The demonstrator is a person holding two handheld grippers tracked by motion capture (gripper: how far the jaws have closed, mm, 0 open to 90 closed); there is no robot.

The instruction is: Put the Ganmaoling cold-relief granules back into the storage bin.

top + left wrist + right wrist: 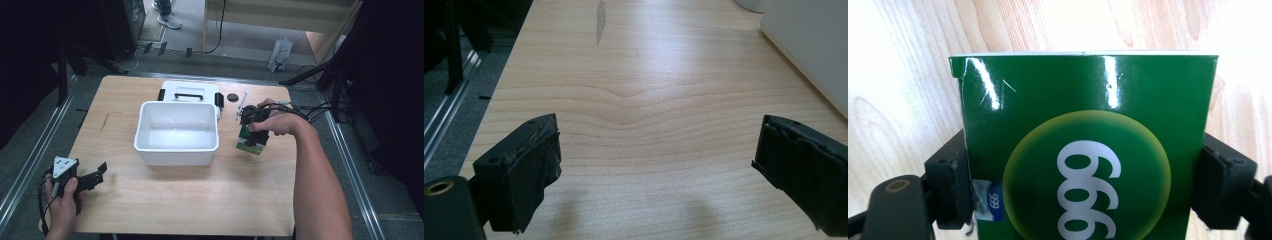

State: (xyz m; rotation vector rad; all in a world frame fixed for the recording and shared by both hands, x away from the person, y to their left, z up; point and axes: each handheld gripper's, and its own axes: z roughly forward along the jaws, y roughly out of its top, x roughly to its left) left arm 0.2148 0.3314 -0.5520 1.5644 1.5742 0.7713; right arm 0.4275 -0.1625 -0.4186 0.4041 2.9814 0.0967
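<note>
Nearest the person, the left claw (97, 172) rested low over the near left corner of the bench (240, 200), its jaws spread wide apart with nothing between them; in the left gripper view only bare wood grain lay ahead, with a white wall at the far right edge. Farther in, at the middle of the bench, stood the white tub (176, 132), open-topped and seemingly bare inside, with its lid (190, 92) lying flat behind it, the handle facing up. To the right of the tub, the right claw (254, 134) was clamped on a green box (251, 142), one jaw pressed against each narrow side; the right gripper view showed the glossy green box (1088, 150) with a yellow-ringed circle and white numerals, its long axis running straight out from the jaws. The box was held tilted just above the wood, just beside the tub's right wall, so the tub's opening lay to the left of the right claw and a little higher than the box. The right hand was plainly the nearer one; the left claw stood well apart from both. Any placing into the tub would likely turn on lifting the box over that right rim. Beyond, a small dark disc (232, 97) and a thin pale strip (241, 105) lay near the bench's far edge.
</note>
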